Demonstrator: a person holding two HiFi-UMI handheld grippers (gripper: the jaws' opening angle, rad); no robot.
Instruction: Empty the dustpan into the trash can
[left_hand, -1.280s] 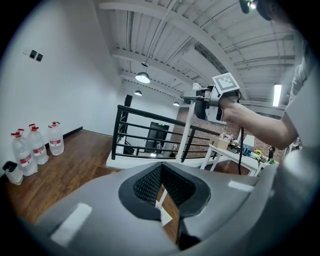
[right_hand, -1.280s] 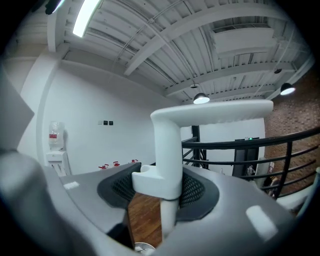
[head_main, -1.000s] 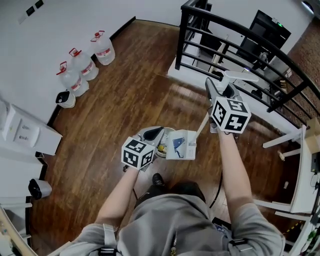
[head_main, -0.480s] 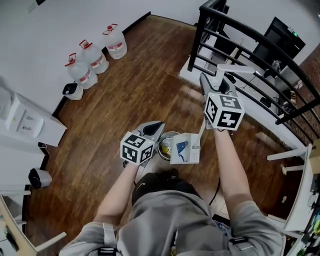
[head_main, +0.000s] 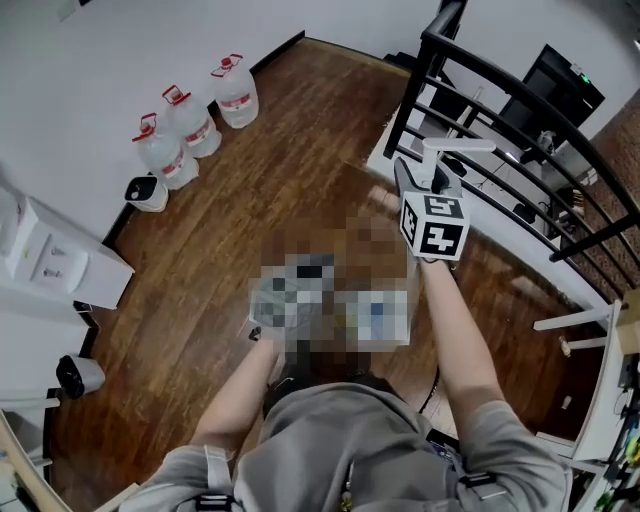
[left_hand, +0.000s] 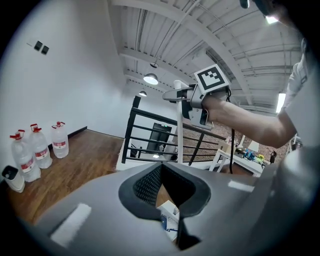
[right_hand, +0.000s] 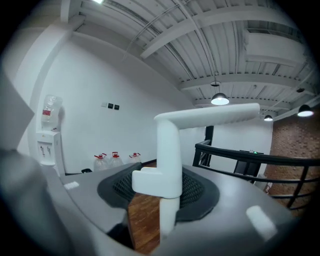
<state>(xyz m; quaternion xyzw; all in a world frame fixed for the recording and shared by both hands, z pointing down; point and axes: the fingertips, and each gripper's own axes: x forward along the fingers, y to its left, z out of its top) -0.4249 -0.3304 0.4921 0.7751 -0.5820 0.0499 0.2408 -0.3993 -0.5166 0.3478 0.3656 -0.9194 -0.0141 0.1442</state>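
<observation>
Room: dark wood floor (head_main: 260, 190); white wall (head_main: 100, 50) along the upper left of the head view; black railing (right_hand: 250, 155) across the upper right.
Along the wall: 3 water bottles (head_main: 190, 125) with red caps, in a row at upper left. A small white container with a dark top (head_main: 148, 195) stands just beside the lowest bottle. A white dispenser (right_hand: 46, 147) stands at the left edge.
Right gripper (head_main: 420, 180): right of centre in the head view, on an outstretched forearm. Its jaws are closed on the dustpan handle (right_hand: 170, 145), with the dark pads pressing the white stem from both sides.
Handle: upright between the pads; its top bends level toward the right of the right gripper view.
Left gripper (left_hand: 162, 166): tips meet at the far end; nothing held between the pads.
Dustpan (left_hand: 168, 216): white with a blue print, low near the floor. It shows through the gap behind the left tips, at bottom centre of the left gripper view. It cannot be made out in the head view.
</observation>
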